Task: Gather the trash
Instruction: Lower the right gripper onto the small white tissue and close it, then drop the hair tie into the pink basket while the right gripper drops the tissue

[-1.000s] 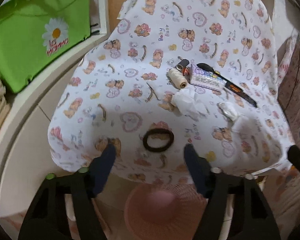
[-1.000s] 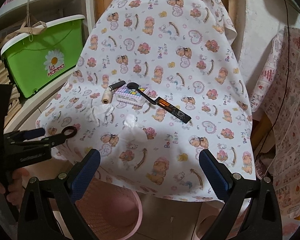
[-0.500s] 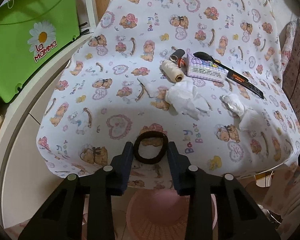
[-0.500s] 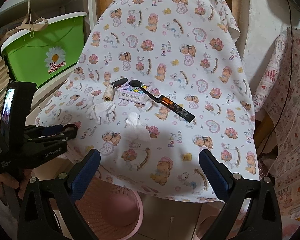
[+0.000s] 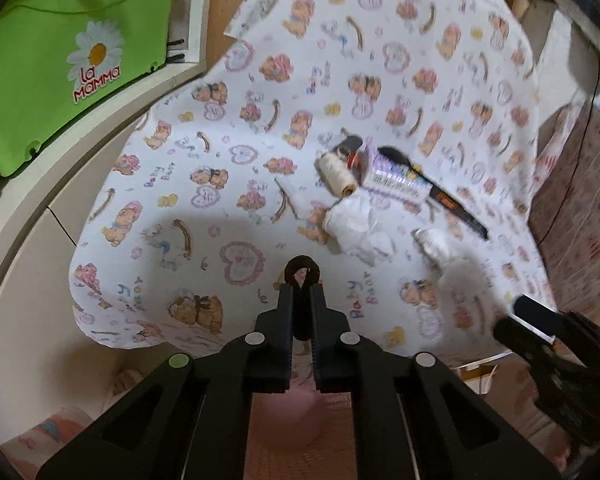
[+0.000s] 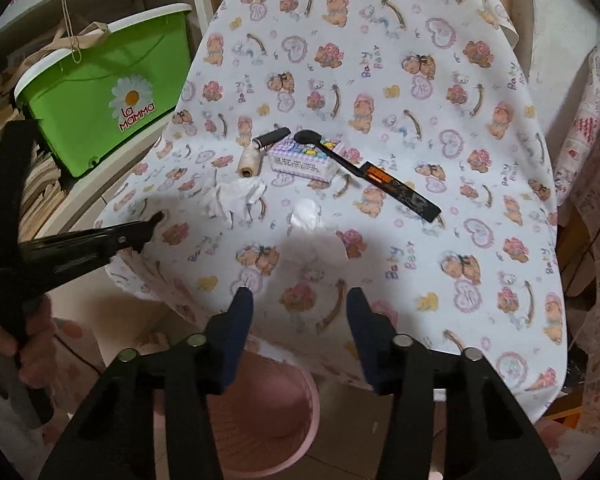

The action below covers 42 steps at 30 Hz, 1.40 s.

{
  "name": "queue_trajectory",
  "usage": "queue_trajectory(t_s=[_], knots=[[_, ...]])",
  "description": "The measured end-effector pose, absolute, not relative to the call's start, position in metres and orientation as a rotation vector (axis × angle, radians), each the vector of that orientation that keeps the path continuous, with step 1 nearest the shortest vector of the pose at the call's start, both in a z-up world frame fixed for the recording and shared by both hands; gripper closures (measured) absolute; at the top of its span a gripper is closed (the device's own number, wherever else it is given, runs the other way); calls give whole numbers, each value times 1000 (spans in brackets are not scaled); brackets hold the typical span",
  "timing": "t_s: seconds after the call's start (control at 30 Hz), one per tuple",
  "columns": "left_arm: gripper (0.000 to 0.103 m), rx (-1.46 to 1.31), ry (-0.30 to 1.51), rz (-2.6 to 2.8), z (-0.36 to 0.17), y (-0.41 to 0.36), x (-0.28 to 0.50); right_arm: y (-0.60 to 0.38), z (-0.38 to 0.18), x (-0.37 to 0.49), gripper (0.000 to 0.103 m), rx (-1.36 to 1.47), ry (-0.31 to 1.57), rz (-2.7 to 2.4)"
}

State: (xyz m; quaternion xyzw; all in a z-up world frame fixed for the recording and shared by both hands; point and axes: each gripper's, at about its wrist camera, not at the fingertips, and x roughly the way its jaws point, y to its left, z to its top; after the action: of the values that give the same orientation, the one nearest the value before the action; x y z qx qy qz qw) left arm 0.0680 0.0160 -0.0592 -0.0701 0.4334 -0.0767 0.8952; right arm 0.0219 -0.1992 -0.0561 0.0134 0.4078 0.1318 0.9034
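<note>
My left gripper (image 5: 301, 289) is shut on a dark brown hair tie (image 5: 301, 270), squeezed into a narrow loop at the near edge of the bear-print tablecloth (image 5: 236, 168). It also shows in the right wrist view (image 6: 153, 227), at the left. Two crumpled white tissues lie on the cloth: a larger one (image 6: 234, 197) and a smaller one (image 6: 306, 218). My right gripper (image 6: 298, 300) is open and empty, above the near table edge, in front of the smaller tissue. A pink waste basket (image 6: 268, 420) stands on the floor below the table edge.
A cream thread spool (image 6: 249, 161), a black spool (image 6: 274, 137), a small patterned box (image 6: 305, 159) and a black utility knife (image 6: 374, 174) lie mid-table. A green "La Mamma" bin (image 6: 108, 92) sits on a shelf to the left. A patterned cloth (image 6: 592, 200) hangs at the right.
My left gripper has shut on the hair tie, flattening the ring into a narrow loop. My right gripper has moved forward towards the table and its jaws have narrowed.
</note>
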Motion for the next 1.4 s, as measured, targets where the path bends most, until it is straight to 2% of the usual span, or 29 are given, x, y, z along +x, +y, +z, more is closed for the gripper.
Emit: queue_trajectory(t_s=[0.27,0.43,0.5,0.53,0.57,0.63,0.87,0.97,1.13,1.4], knots=[[96,-118,866,-140,-50,15,60,-198,-73,68,60,96,892,228],[96,-100,868,-89,-54,20,63,-183,-86,84,60,32,887,190],[96,-120,871,-92,-53,23,64,-178,-89,85,70,8,892,202],[96,-127,870,-93,-52,24,64,-175,-90,84,86,-16,887,195],[96,-129,868,-93,-51,24,64,-174,-90,84,92,-25,893,195],[96,-124,859,-89,-49,24,62,-177,-88,81,94,10,884,209],[96,-132,823,-113,-35,26,52,-197,-66,63,95,123,833,257],[96,-66,744,5,-30,31,46,-197,-58,55,95,114,820,261],[96,-118,752,-22,-25,37,45,-200,-45,35,95,126,805,296],[95,19,798,-66,-25,18,14,-177,-32,-4,95,56,835,414]])
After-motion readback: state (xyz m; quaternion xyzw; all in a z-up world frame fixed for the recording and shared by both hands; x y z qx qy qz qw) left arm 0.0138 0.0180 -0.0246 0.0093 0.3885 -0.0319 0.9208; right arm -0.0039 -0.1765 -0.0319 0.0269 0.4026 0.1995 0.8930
